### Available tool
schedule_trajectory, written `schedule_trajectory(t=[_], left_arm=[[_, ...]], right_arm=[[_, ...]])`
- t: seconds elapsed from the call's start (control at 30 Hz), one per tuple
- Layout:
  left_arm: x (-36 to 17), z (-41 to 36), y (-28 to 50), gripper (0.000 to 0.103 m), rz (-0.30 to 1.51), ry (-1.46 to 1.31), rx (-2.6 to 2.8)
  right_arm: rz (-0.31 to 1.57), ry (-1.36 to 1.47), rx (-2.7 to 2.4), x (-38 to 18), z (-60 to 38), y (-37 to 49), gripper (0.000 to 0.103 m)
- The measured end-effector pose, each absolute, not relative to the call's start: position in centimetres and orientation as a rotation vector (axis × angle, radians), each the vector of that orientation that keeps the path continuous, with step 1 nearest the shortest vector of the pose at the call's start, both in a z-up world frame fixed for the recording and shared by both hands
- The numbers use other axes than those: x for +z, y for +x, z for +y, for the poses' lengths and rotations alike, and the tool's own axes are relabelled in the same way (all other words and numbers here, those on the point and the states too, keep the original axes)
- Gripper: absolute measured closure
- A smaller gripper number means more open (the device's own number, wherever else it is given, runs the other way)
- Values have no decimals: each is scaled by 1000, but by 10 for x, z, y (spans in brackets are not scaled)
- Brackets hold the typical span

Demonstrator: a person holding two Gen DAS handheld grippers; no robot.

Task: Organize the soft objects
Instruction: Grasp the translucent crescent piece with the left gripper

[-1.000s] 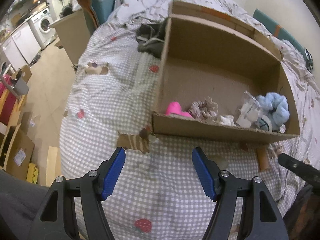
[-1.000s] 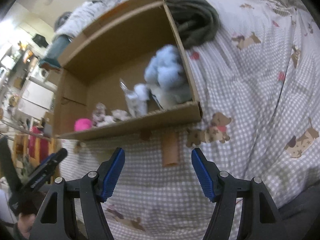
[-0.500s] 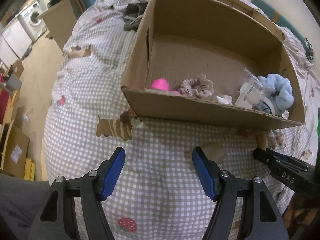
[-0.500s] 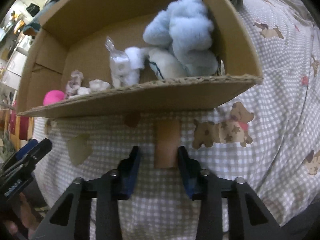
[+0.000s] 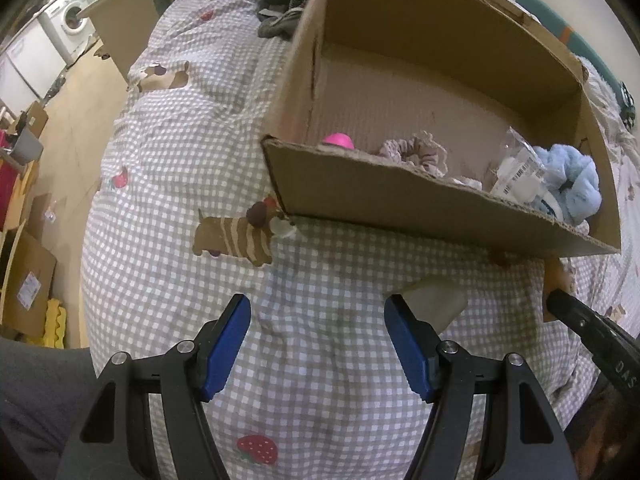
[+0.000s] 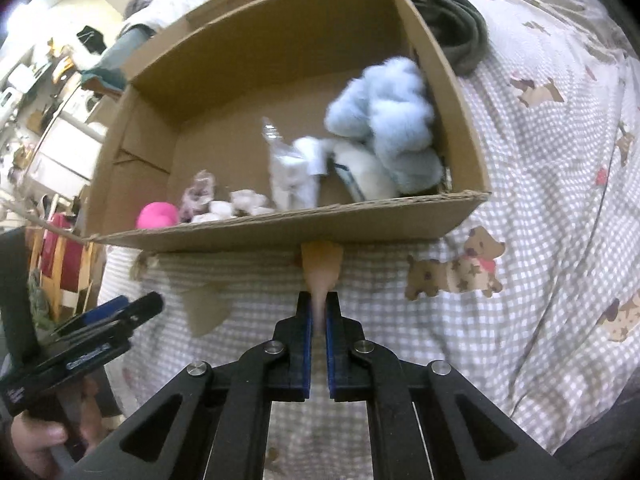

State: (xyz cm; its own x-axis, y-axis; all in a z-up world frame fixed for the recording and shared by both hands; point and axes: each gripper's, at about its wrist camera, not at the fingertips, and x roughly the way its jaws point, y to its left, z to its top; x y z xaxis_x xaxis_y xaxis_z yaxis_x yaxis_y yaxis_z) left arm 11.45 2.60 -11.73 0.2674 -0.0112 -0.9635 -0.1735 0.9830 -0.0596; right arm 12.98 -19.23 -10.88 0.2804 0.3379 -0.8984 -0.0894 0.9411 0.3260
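A cardboard box (image 5: 440, 208) (image 6: 280, 228) sits on the checked bedspread and holds a pink ball (image 5: 339, 141) (image 6: 157, 216), a beige scrunchie (image 5: 416, 152), a clear packet (image 6: 292, 176) and a light blue plush (image 5: 572, 176) (image 6: 384, 120). My right gripper (image 6: 319, 308) is shut on a tan soft sponge (image 6: 322, 268) just in front of the box's near wall. My left gripper (image 5: 318, 320) is open and empty above the bedspread. A pale translucent soft piece (image 5: 434, 304) (image 6: 206, 308) lies by its right finger.
A dark grey garment (image 5: 280, 12) (image 6: 456, 40) lies behind the box. The bed edge drops to the floor on the left, with cardboard boxes (image 5: 24, 276) and a washing machine (image 5: 70, 20) beyond. The left gripper also shows in the right wrist view (image 6: 116, 312).
My right gripper closed on the tan sponge and lifted its front end. My left gripper came closer to the bed, toward the pale piece, still open.
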Motion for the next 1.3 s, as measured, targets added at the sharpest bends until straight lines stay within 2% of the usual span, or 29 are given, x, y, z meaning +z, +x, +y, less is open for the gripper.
schedule_trajectory(t=[0.5,0.63,0.77,0.9,1.3], left_arm=[[-140,-27,131,37,1362,-87,-164],[-145,-30,142,48,1346,-60,-159],[-144,-29,150,74,1334,-49,-138],[-136,-30,147,91,1310,-29,-149],[-120,15,133,93,1243,-4,6]], right_arm=[[1265,224,322,-113,-174,127,95],[1264,219,323,-114,-177,128,95],[1269,198,324,-116,-173,127,95],[1270,183,322,-117,-170,126,95],[1256,145,307,-114,-168,122,95]])
